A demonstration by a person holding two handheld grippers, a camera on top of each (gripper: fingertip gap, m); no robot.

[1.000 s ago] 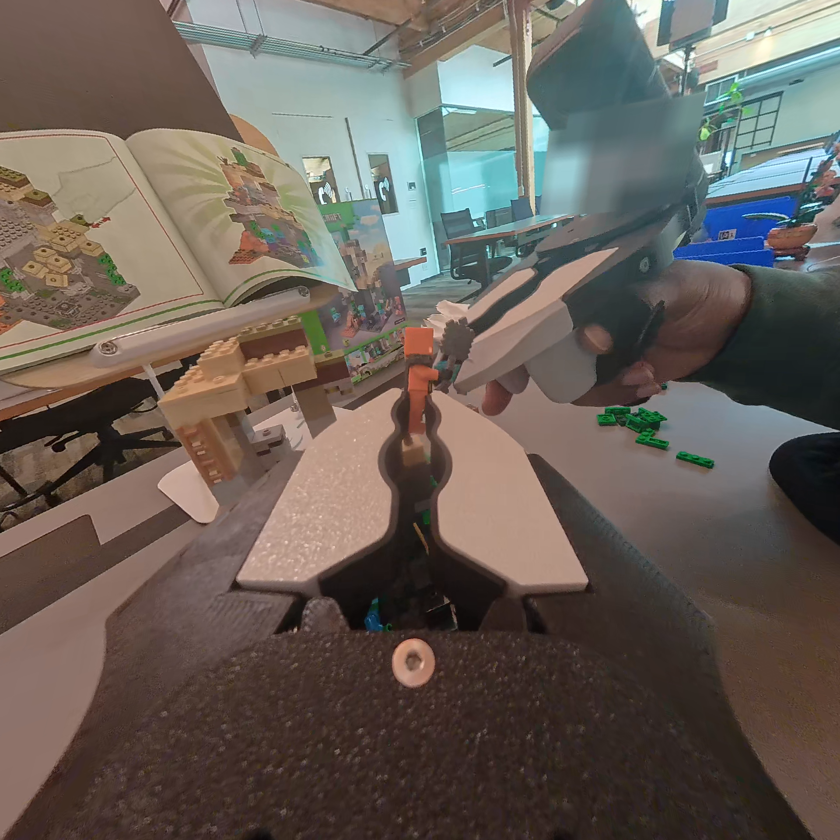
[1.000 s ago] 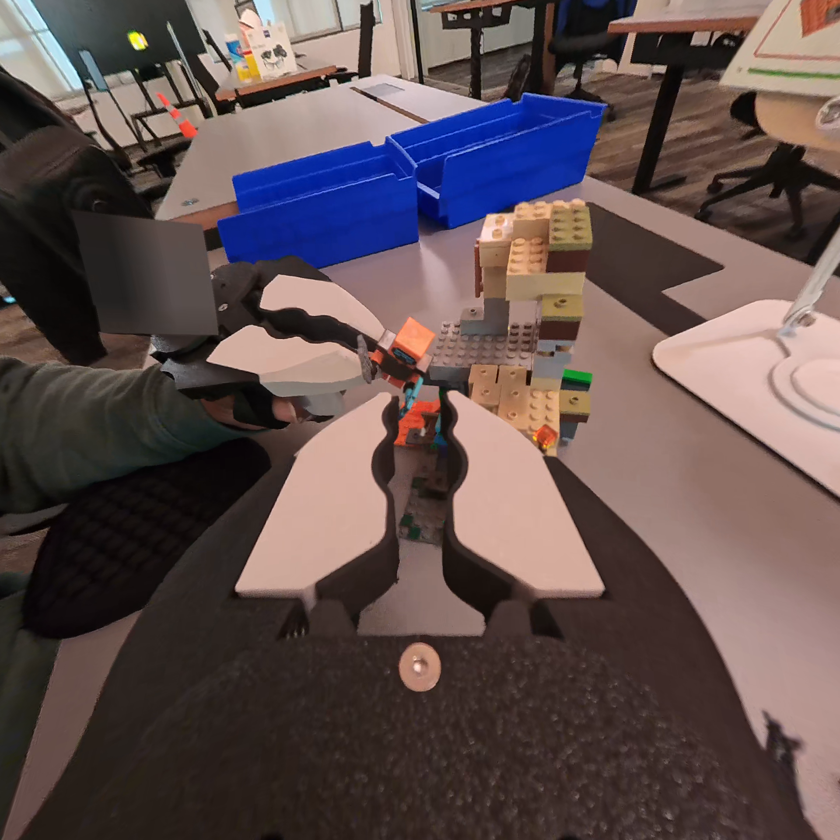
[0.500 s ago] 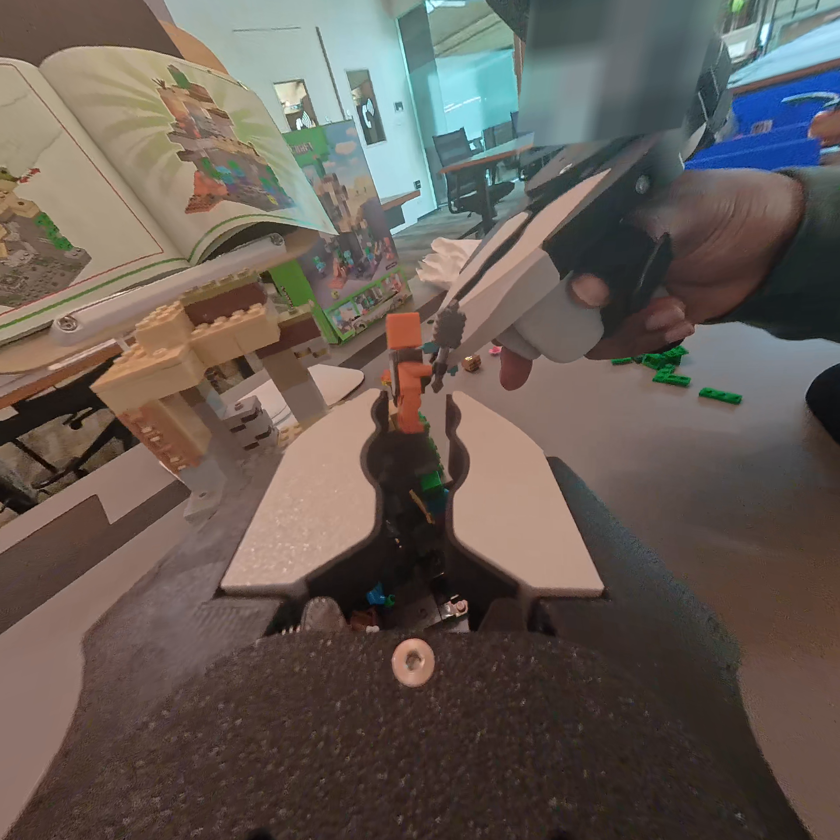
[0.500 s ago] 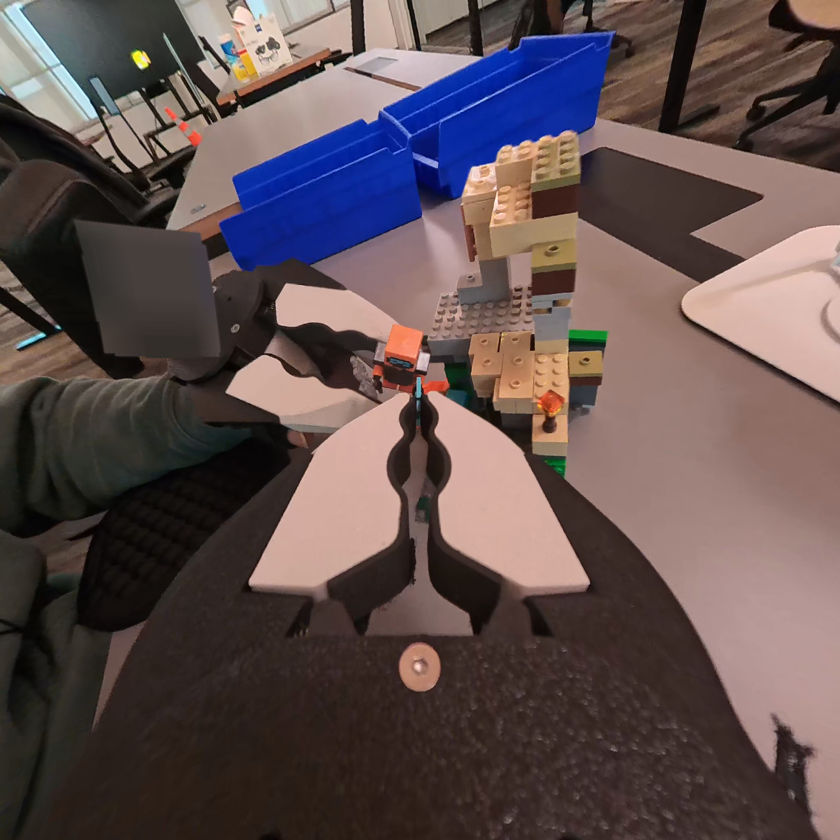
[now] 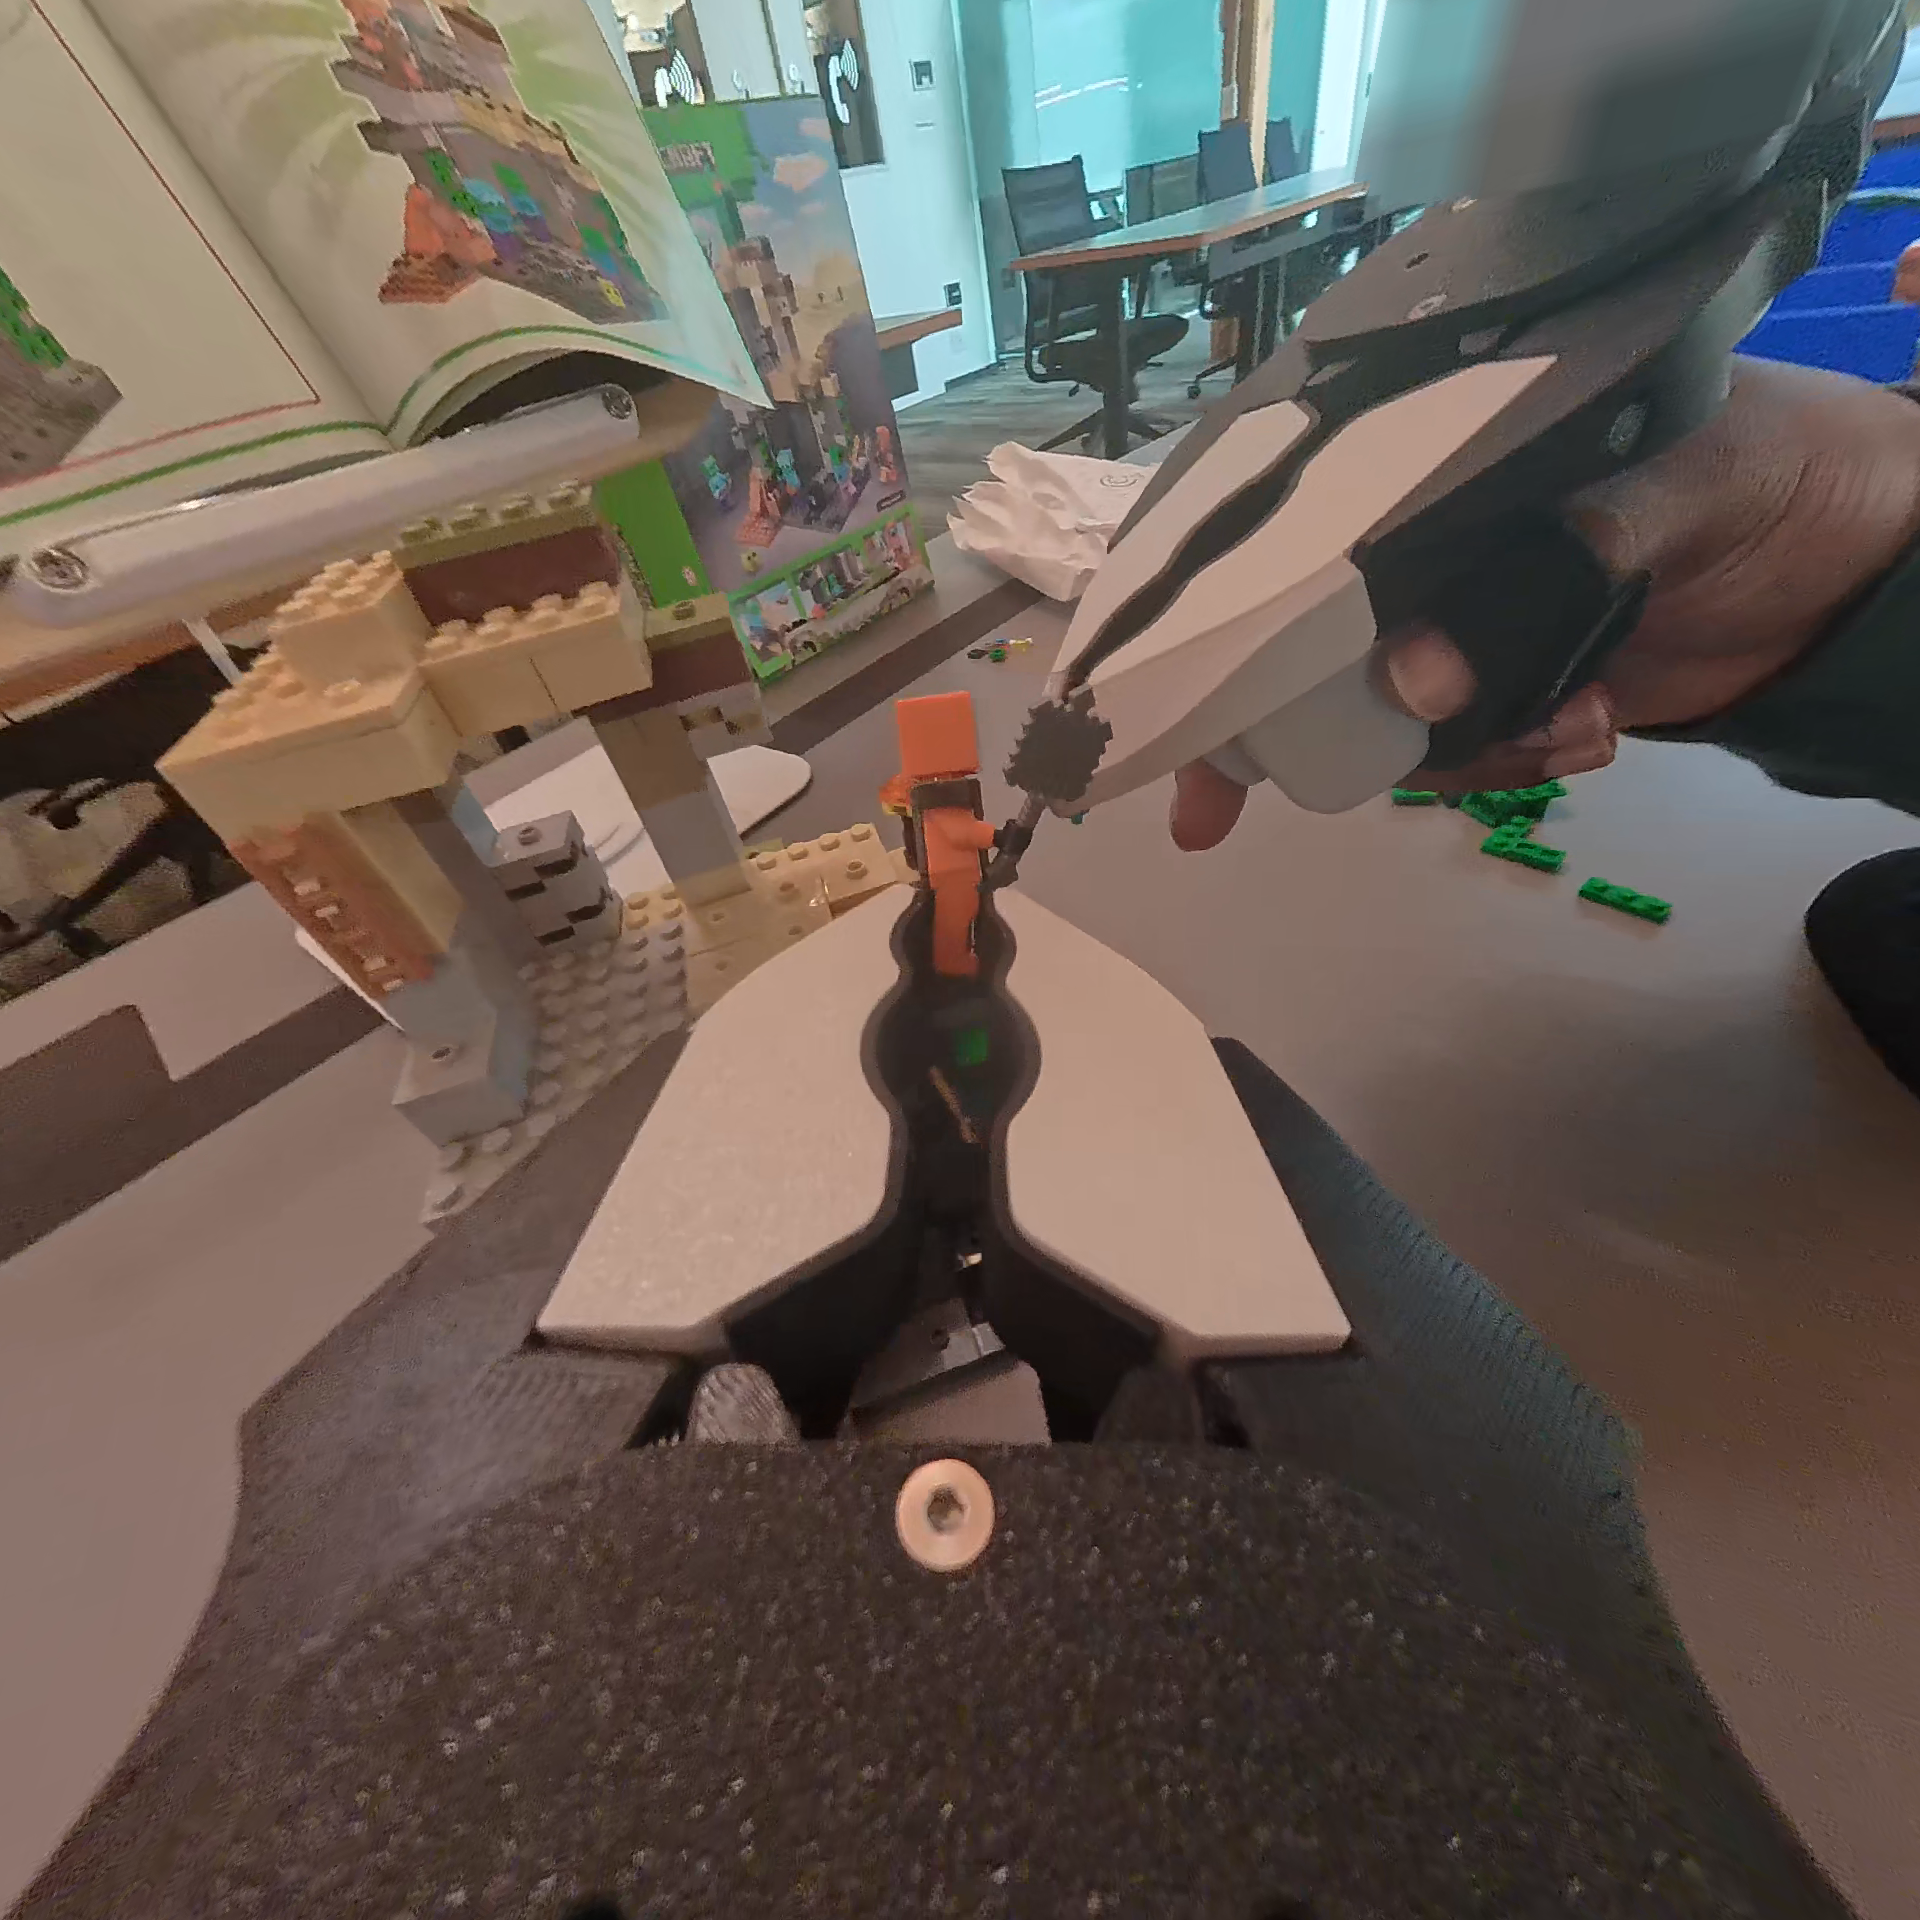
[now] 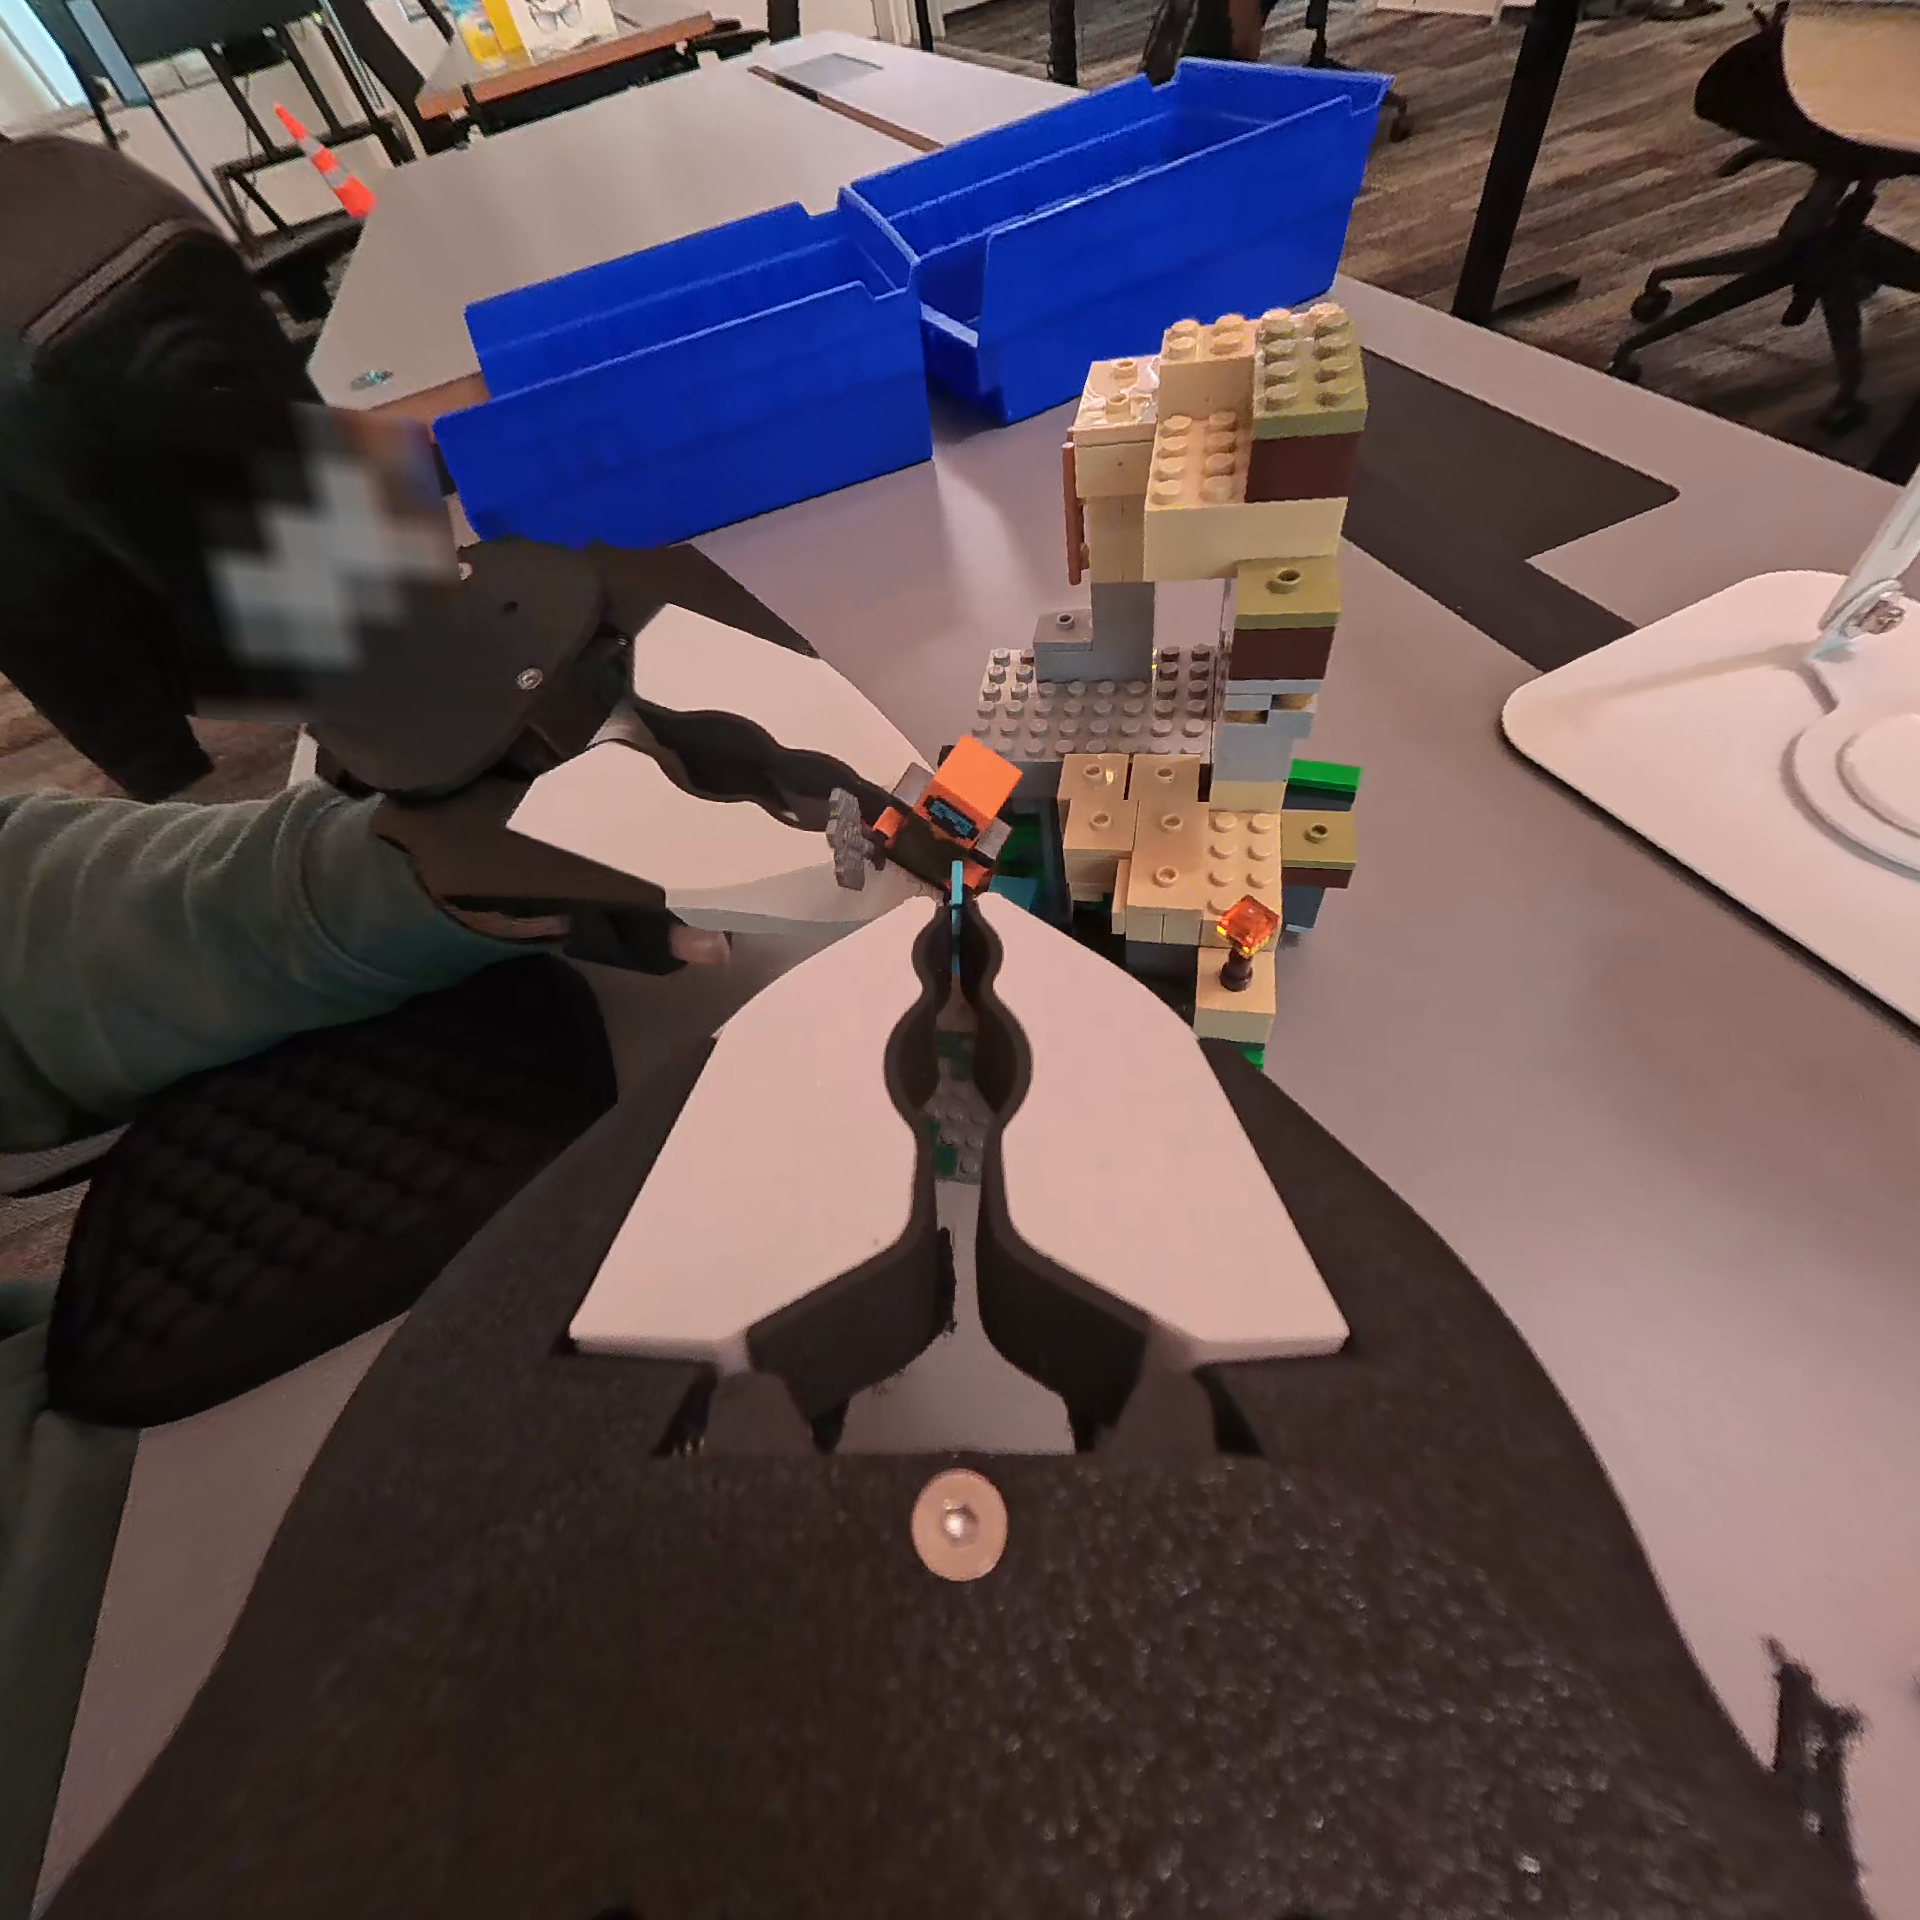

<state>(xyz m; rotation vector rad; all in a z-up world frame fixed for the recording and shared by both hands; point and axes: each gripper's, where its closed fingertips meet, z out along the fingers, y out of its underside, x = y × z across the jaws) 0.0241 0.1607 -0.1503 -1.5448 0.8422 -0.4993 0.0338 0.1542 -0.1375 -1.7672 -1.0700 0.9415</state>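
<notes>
Left wrist view: orange blocky minifigure (image 5: 940, 821) clamped between closed jaws.

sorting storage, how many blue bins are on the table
2: blue bin on the left, second blue bin right beside it, both behind the brick model. Others may lie out of view.

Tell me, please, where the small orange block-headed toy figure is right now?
The orange block-headed toy figure is pinched at the left gripper tips, centre of the left wrist view, beside the tan brick tower; the right gripper meets it from the opposite side.
</notes>
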